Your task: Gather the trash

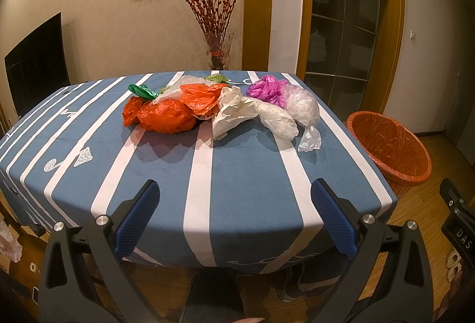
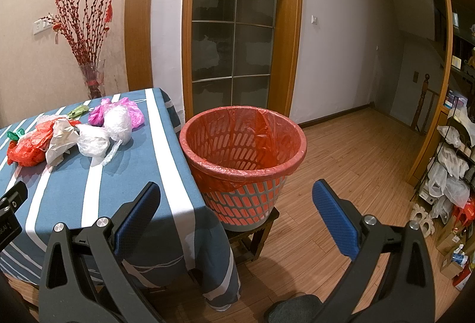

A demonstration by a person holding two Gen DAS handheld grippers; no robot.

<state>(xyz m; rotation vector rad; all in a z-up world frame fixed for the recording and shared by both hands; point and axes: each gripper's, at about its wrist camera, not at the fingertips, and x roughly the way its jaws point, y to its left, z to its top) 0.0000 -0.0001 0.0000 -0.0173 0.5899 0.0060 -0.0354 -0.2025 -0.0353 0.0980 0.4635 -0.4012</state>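
Crumpled plastic bags lie in a row across the far half of the table: an orange bag (image 1: 163, 116), a cream bag (image 1: 231, 110), a clear bag (image 1: 302, 107) and a magenta bag (image 1: 265, 88). My left gripper (image 1: 234, 189) hangs open over the table's near edge, well short of the bags, nothing between its blue pads. A grey slotted bin with an orange liner (image 2: 243, 145) stands on a low stool right of the table. My right gripper (image 2: 236, 192) is open in front of the bin, empty. The orange bag (image 2: 28, 149) and clear bag (image 2: 118, 121) also show in the right wrist view.
The table wears a blue cloth with white stripes (image 1: 243, 162). A glass vase of red branches (image 1: 218, 50) stands behind it by the wall. A glazed door (image 2: 233, 32) is behind the bin. Shelves with bags and boxes (image 2: 451, 174) line the right wall. Wooden floor (image 2: 356, 162) lies beyond the bin.
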